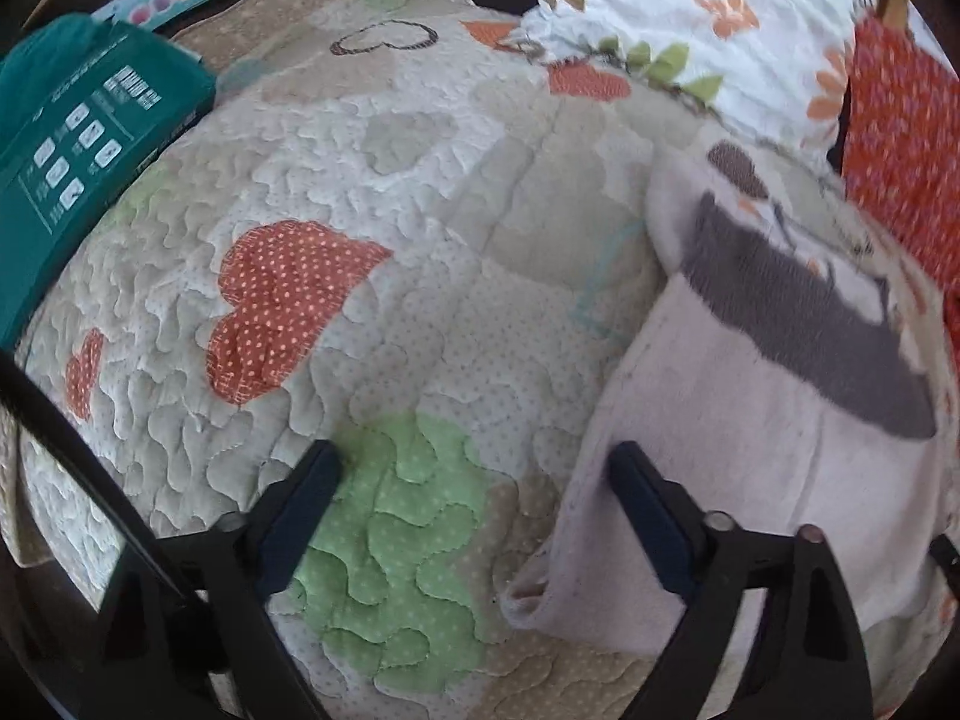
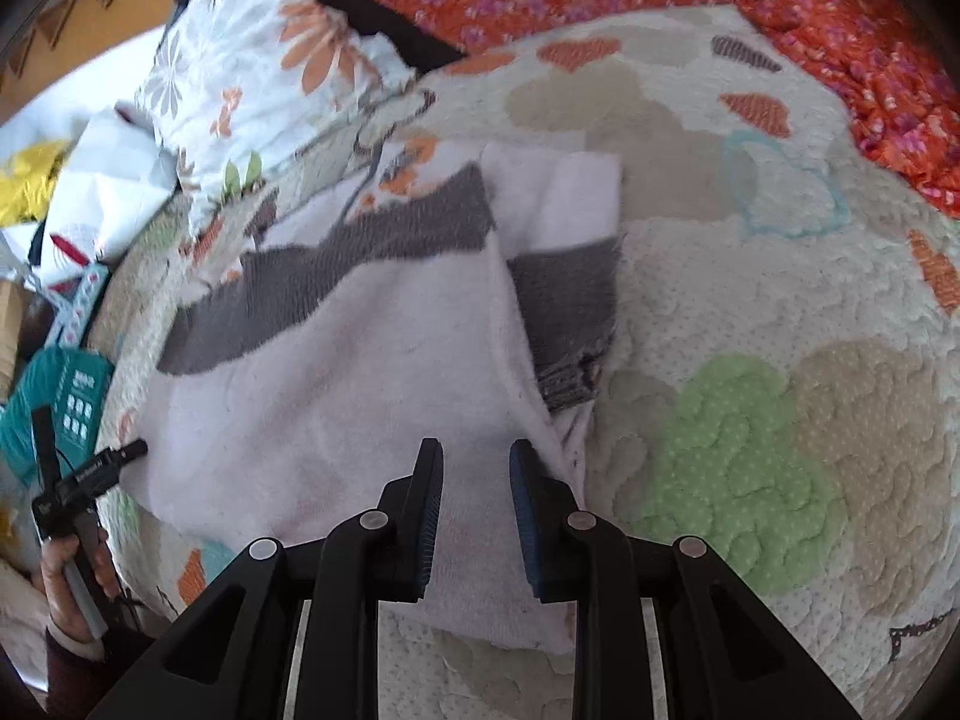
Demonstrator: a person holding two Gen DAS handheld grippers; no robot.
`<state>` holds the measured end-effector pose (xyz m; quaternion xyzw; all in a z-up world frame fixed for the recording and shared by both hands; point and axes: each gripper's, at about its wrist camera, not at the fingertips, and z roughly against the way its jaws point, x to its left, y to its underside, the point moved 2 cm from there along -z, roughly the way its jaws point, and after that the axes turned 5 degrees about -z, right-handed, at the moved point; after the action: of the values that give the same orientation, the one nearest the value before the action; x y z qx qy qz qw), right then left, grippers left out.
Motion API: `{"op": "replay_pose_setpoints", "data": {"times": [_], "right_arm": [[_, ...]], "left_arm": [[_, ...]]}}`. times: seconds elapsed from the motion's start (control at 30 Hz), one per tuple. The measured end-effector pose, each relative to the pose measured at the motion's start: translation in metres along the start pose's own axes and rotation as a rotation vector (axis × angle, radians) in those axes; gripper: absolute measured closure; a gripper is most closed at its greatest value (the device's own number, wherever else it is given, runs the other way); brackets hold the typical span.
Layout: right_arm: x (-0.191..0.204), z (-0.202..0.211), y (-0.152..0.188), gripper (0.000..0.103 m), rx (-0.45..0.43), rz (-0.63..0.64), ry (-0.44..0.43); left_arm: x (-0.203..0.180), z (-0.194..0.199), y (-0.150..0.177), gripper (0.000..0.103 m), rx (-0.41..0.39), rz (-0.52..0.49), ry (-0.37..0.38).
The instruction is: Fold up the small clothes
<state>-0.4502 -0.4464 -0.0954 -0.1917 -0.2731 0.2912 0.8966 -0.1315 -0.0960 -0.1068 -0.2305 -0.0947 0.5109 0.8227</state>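
Note:
A pale pink fleece garment (image 1: pixel 750 420) with a grey band lies partly folded on the heart-patterned quilt (image 1: pixel 420 210). My left gripper (image 1: pixel 474 462) stands open and wide over the quilt. Its right finger hangs over the garment's left edge, and only quilt shows between the fingers. In the right wrist view the garment (image 2: pixel 330 408) spreads out with a flap folded over its right side. My right gripper (image 2: pixel 477 450) hovers over its near edge, fingers narrowly apart, with fabric showing in the gap and nothing pinched. The left gripper (image 2: pixel 90 480), held by a hand (image 2: pixel 72 570), is at the far left.
A teal box (image 1: pixel 90 138) lies at the quilt's left edge. A floral pillow (image 1: pixel 690 18) and an orange flowered cloth (image 1: pixel 900 138) border the far side. In the right wrist view bare quilt (image 2: pixel 780 300) stretches to the right, and bags and papers (image 2: pixel 108 192) sit at the left.

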Motion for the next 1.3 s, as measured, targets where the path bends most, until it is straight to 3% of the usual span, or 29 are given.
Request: {"op": "replay_pose_setpoints", "data": {"times": [0.07, 0.2, 0.3, 0.53, 0.67, 0.73, 0.87, 0.97, 1.1, 1.3], "right_arm": [[0.002, 0.009, -0.003, 0.074, -0.047, 0.009, 0.008], [0.015, 0.027, -0.003, 0.069, -0.147, 0.067, 0.007], [0.049, 0.034, 0.008, 0.067, -0.172, 0.183, -0.001], [0.176, -0.004, 0.066, 0.064, -0.044, 0.537, -0.100], [0.251, -0.043, 0.111, 0.064, 0.014, 0.749, -0.122], [0.285, -0.063, 0.134, 0.063, 0.035, 0.849, -0.132], [0.331, -0.101, 0.169, 0.063, 0.031, 0.998, -0.067], [0.348, -0.117, 0.175, 0.063, -0.078, 1.025, 0.042], [0.370, -0.137, 0.148, 0.070, -0.130, 0.954, 0.151], [0.378, -0.149, 0.127, 0.091, -0.093, 0.877, 0.136]], "left_arm": [[0.006, 0.006, -0.002, 0.026, -0.016, 0.035, 0.031], [0.021, 0.020, -0.013, 0.027, -0.059, 0.106, 0.048], [0.033, 0.034, -0.029, 0.027, -0.111, 0.146, 0.058], [0.066, 0.064, -0.075, 0.027, -0.208, 0.164, 0.042], [0.100, 0.070, -0.076, 0.026, -0.235, 0.237, 0.043], [0.119, 0.069, -0.073, 0.027, -0.221, 0.303, 0.094], [0.147, 0.075, -0.065, 0.026, -0.236, 0.396, 0.131], [0.165, 0.081, -0.060, 0.026, -0.264, 0.471, 0.151], [0.172, 0.080, -0.059, 0.026, -0.275, 0.519, 0.179], [0.164, 0.075, -0.058, 0.026, -0.262, 0.484, 0.157]]}}
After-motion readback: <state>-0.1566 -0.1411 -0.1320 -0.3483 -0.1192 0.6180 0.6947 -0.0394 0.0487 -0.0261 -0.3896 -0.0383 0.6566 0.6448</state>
